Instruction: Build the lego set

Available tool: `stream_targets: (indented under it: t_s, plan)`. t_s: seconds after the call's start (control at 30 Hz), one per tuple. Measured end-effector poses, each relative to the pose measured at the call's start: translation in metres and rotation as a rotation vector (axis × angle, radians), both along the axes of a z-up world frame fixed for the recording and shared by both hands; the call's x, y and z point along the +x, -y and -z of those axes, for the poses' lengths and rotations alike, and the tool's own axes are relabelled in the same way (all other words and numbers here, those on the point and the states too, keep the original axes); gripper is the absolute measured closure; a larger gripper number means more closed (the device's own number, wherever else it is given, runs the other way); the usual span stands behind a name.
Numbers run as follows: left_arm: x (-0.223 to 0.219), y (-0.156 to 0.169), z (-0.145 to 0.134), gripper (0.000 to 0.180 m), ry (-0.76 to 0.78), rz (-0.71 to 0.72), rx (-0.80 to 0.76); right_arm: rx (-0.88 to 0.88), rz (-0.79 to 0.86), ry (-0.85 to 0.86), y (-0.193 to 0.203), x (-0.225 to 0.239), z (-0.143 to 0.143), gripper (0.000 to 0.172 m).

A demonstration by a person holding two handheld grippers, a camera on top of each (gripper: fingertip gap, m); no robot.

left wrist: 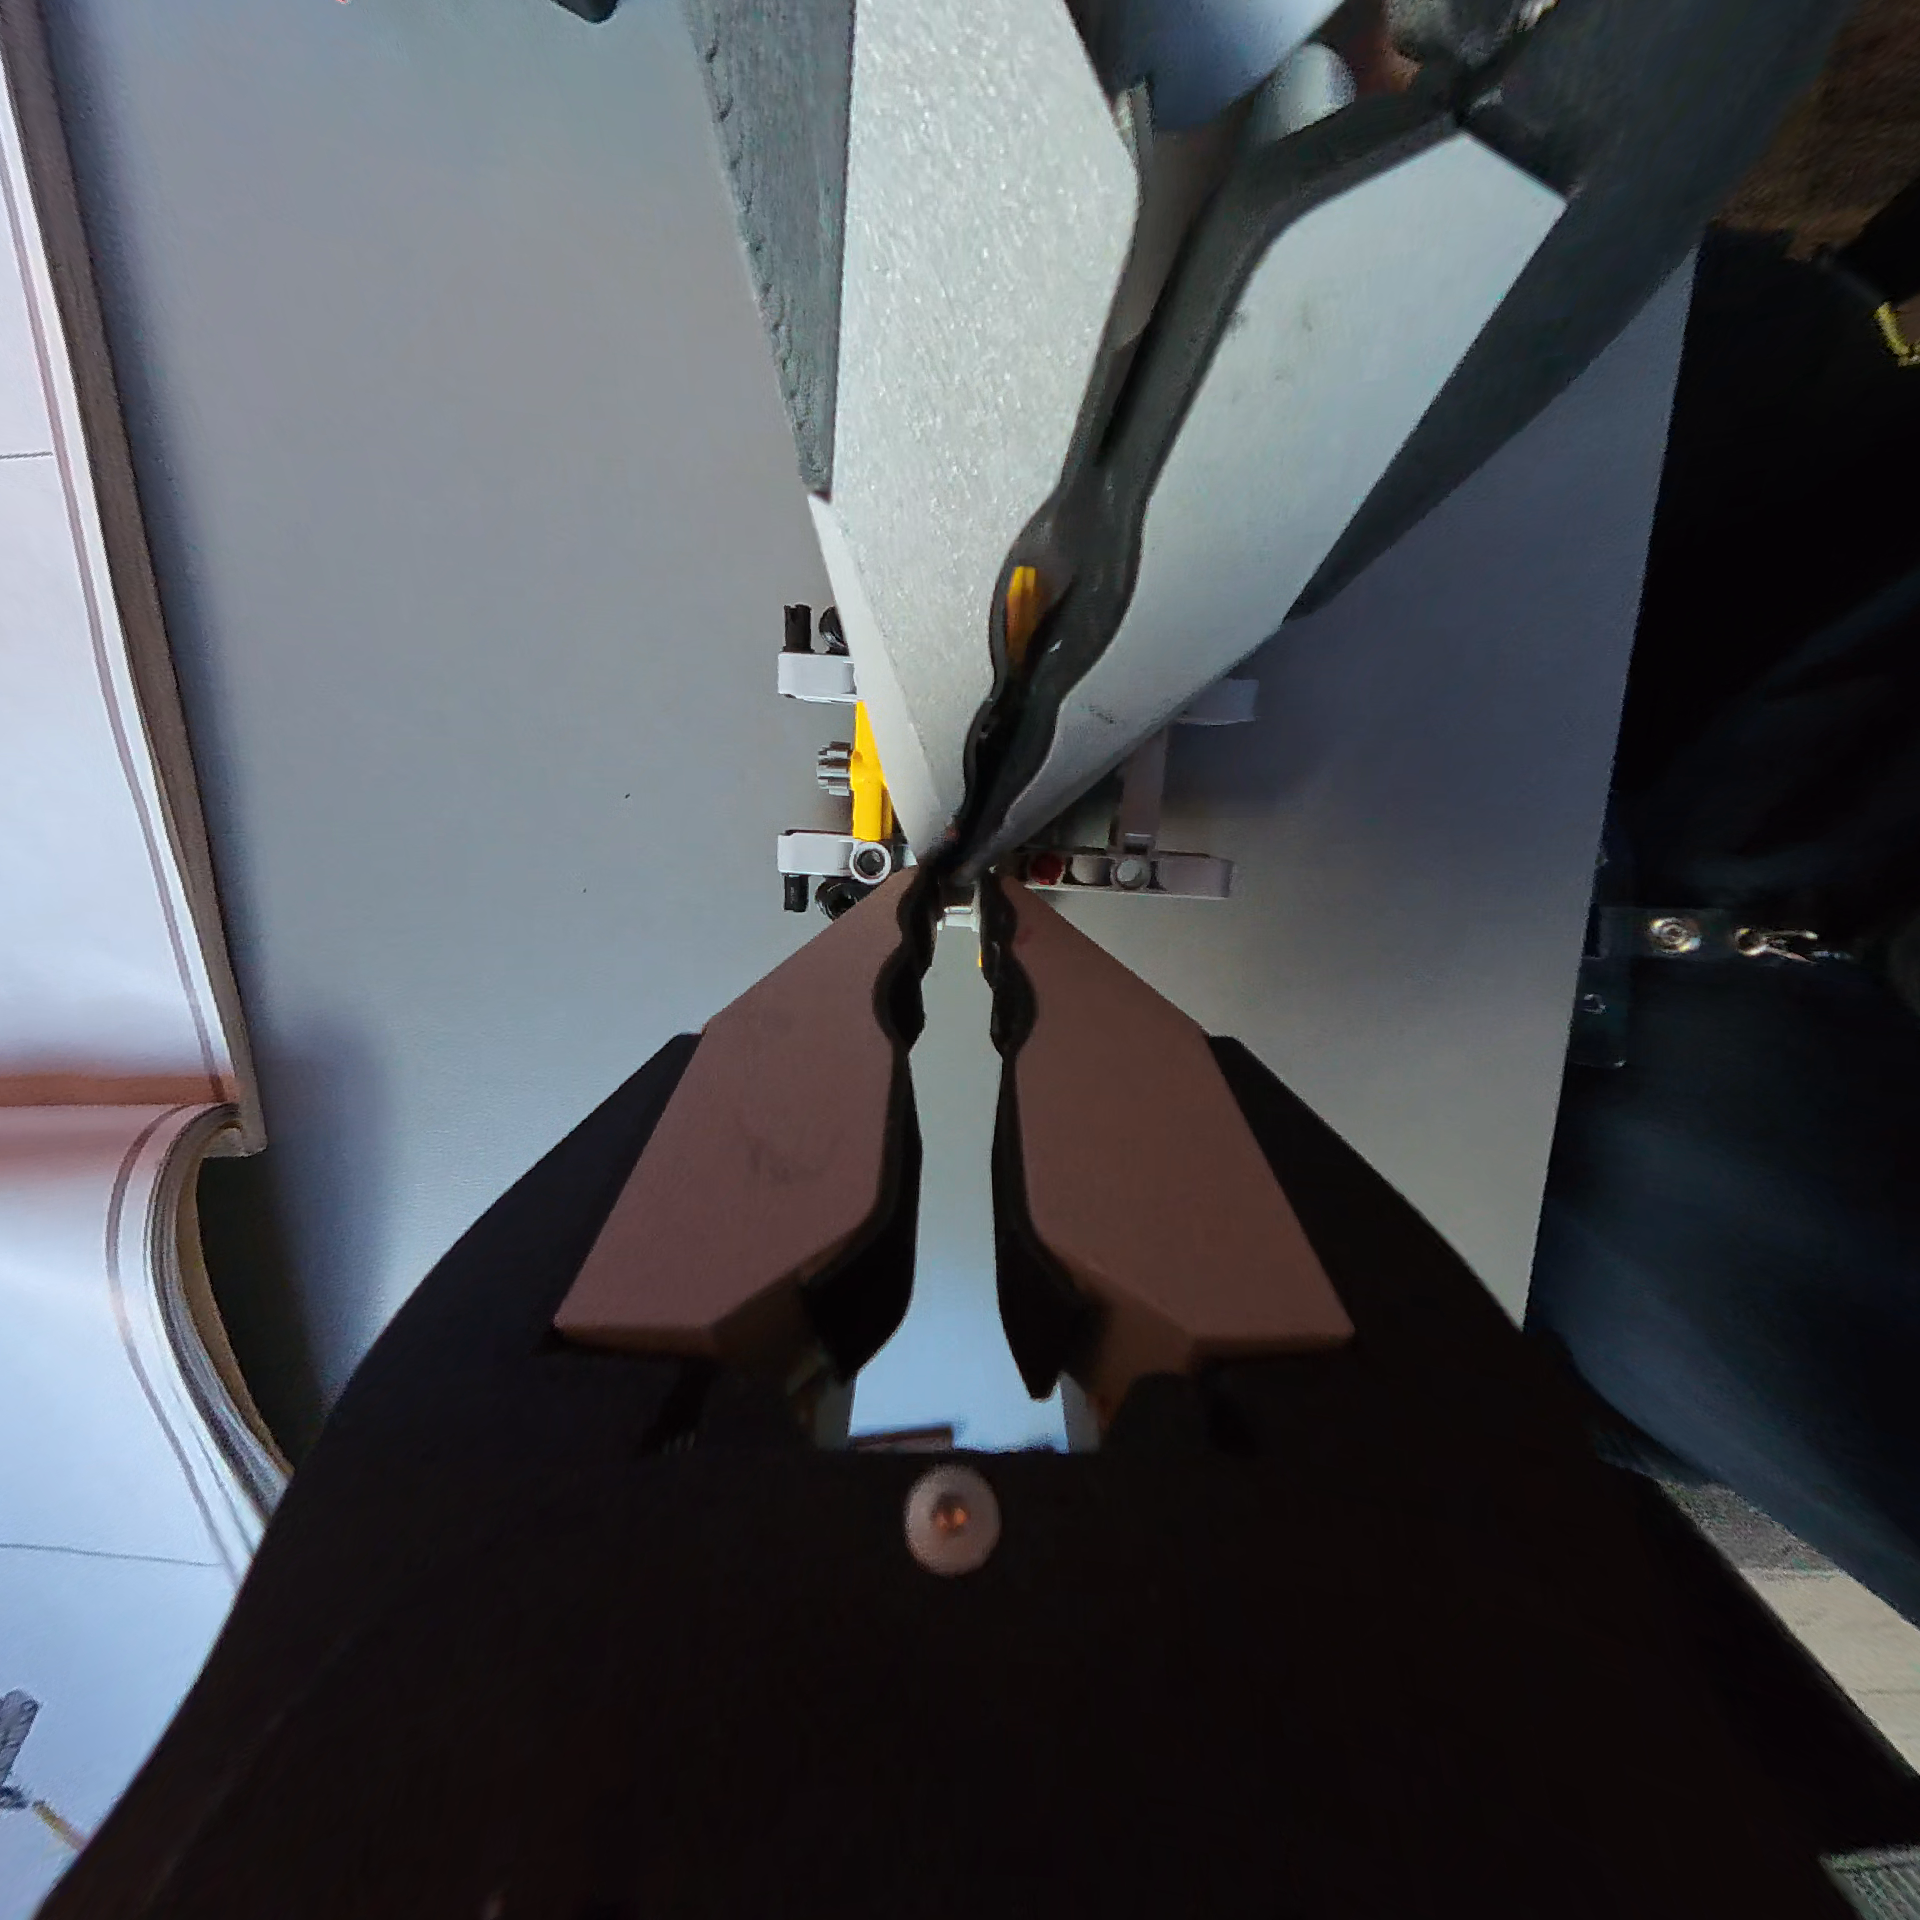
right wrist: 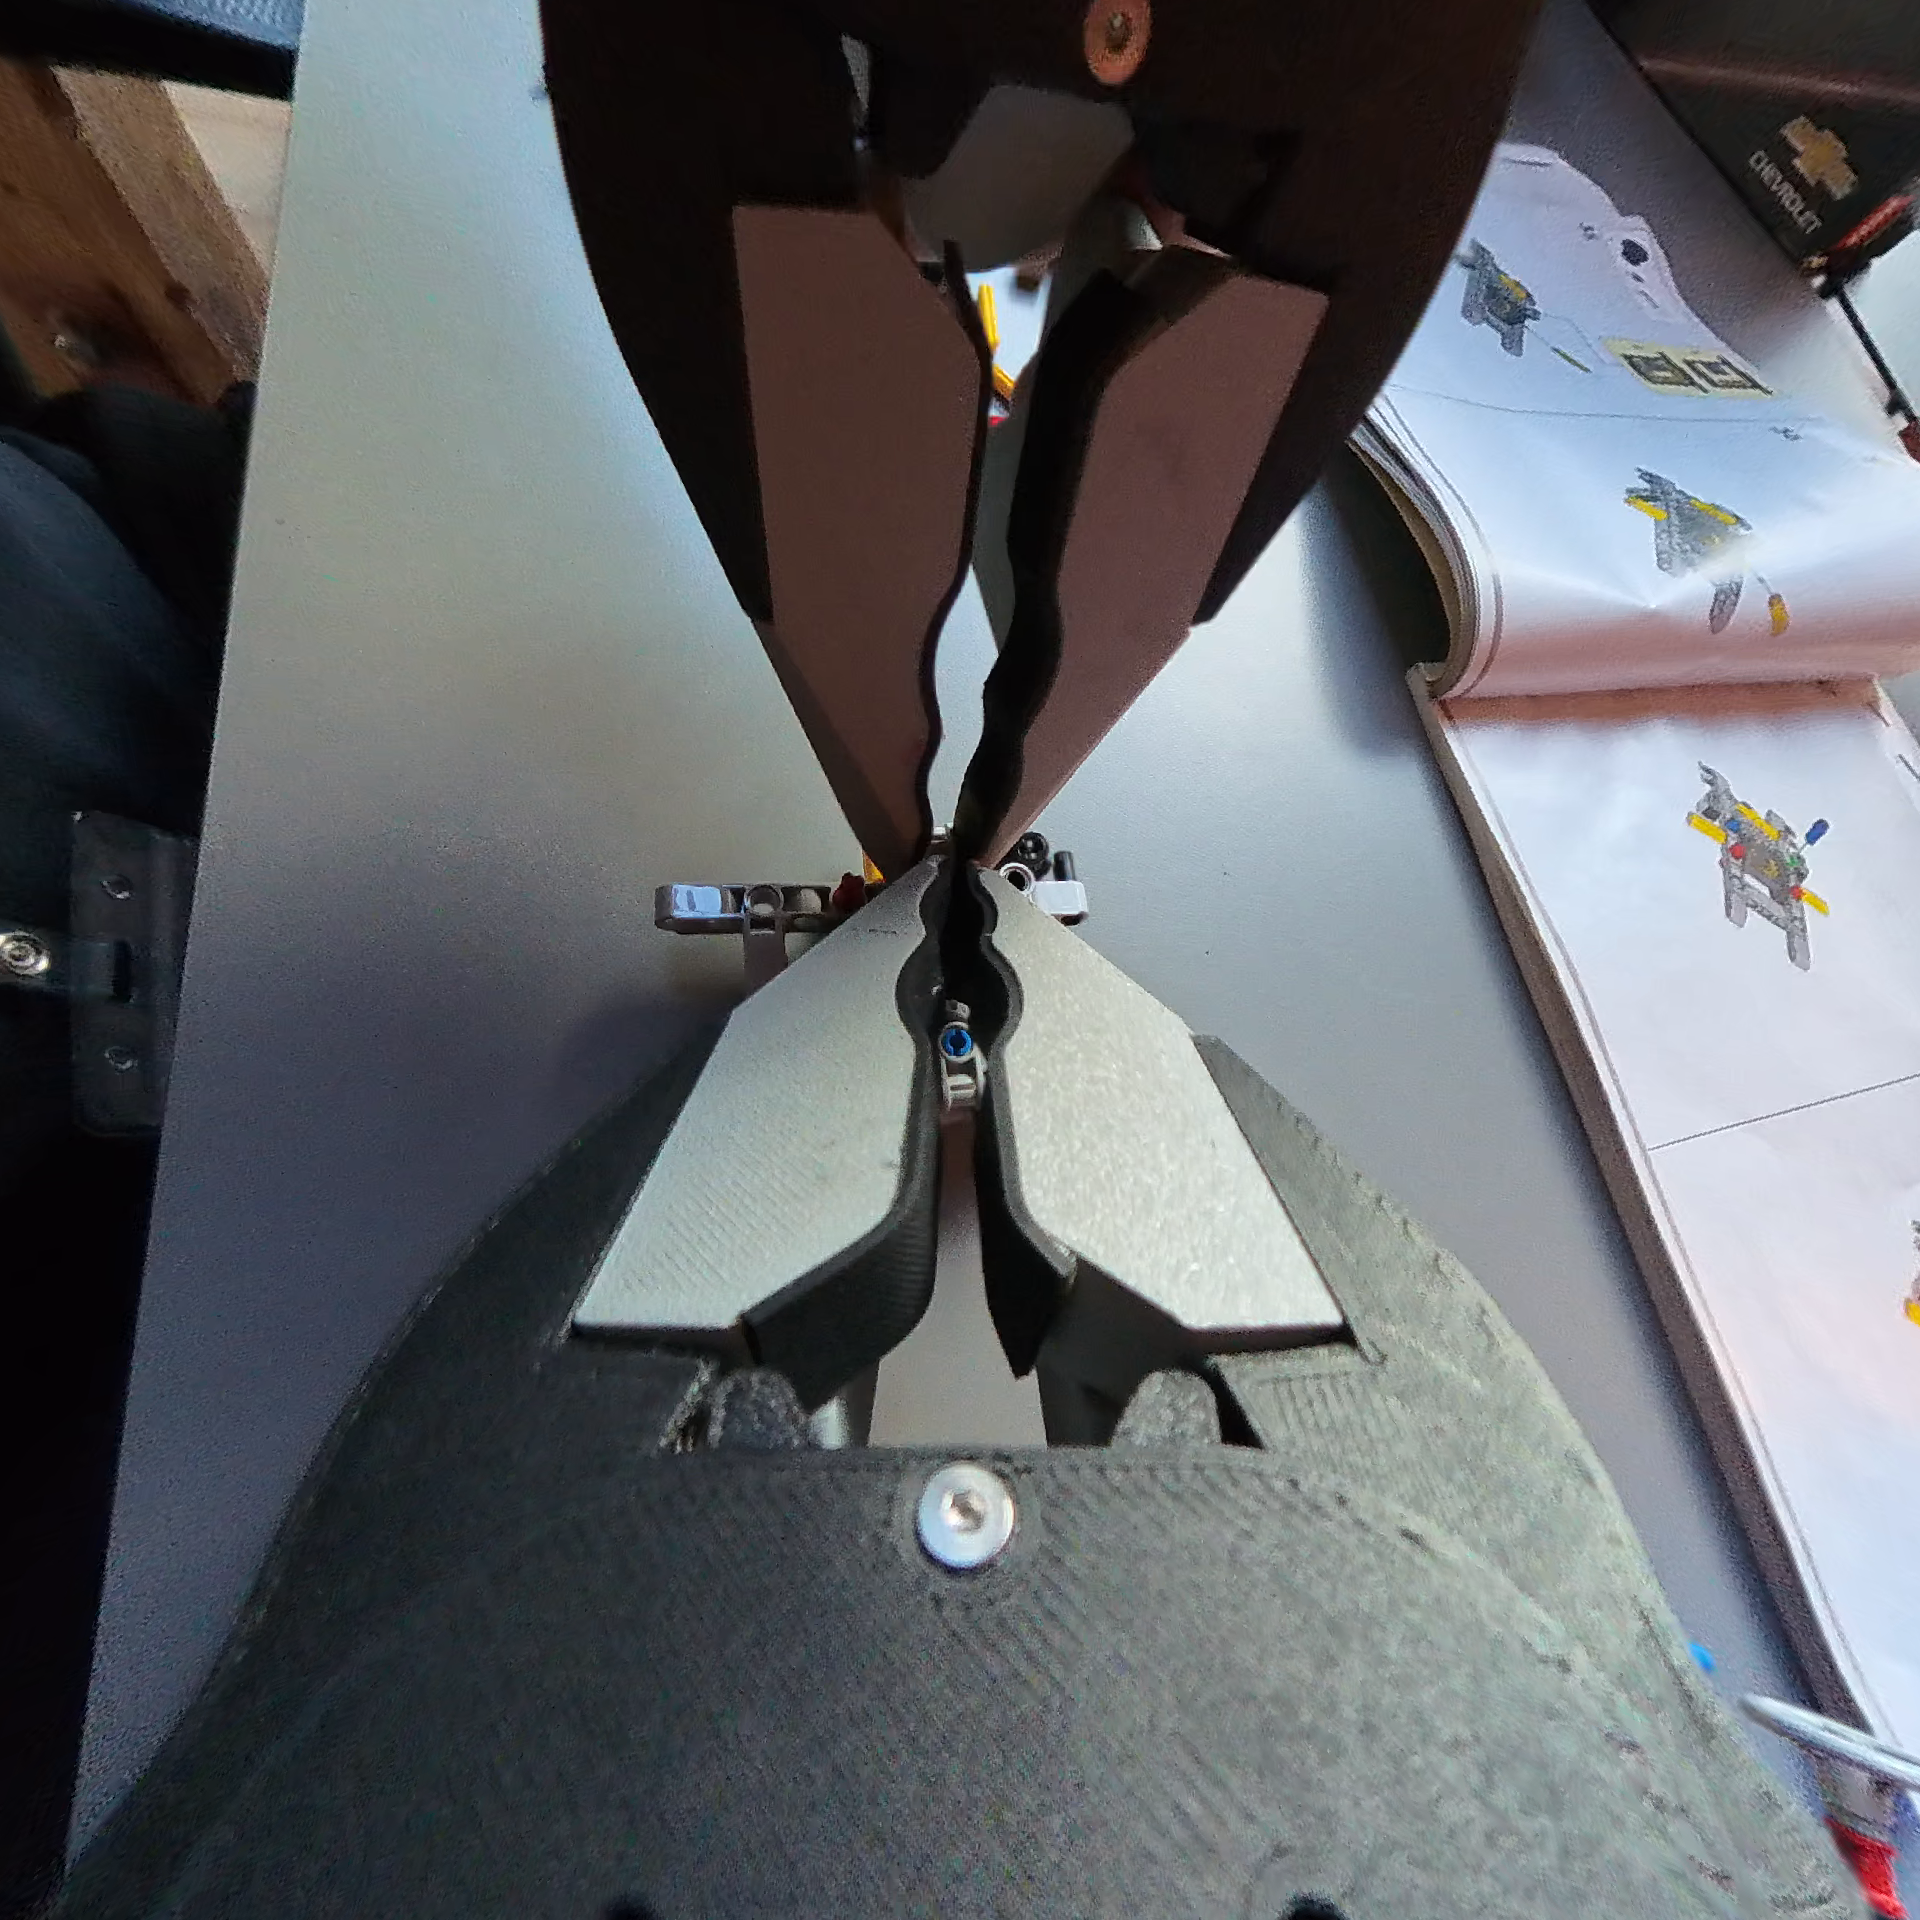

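Observation:
A small brick assembly of grey beams, a yellow piece and light grey connectors lies on the grey table. My left gripper, with brown fingers, is shut on a small light grey piece at the assembly's near edge. My right gripper, with grey fingers, is shut, and its tips meet the left gripper's tips over the assembly. Through the gap behind the right pads shows a grey piece with a blue pin. The grey beam sticks out to the left of the tips. What lies between the right tips is hidden.
An open instruction booklet lies along the table's right side and also shows in the left wrist view. A dark box stands at the far right. A person in dark clothing is at the table's left edge. Loose pieces lie near right. My left and right fingertips are right by each other.

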State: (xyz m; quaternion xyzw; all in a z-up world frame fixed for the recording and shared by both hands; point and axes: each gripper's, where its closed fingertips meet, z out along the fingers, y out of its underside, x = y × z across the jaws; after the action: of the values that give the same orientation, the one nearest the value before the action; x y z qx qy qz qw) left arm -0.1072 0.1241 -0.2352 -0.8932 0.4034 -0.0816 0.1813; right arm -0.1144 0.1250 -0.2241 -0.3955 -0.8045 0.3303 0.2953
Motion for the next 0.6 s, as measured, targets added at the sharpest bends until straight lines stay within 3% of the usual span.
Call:
stream_targets:
  t_s: [0.4,0.6]
  plan:
    - [-0.0005,-0.0006,0.0003,0.175,0.014,0.089,-0.066,0.147,-0.109,-0.002,-0.0005,-0.0004,0.0009,0.172]
    - [0.0029,0.0018,0.0004,0.174,-0.028,0.181,-0.080,0.388,-0.312,0.020,0.0013,0.0042,0.0010,0.172]
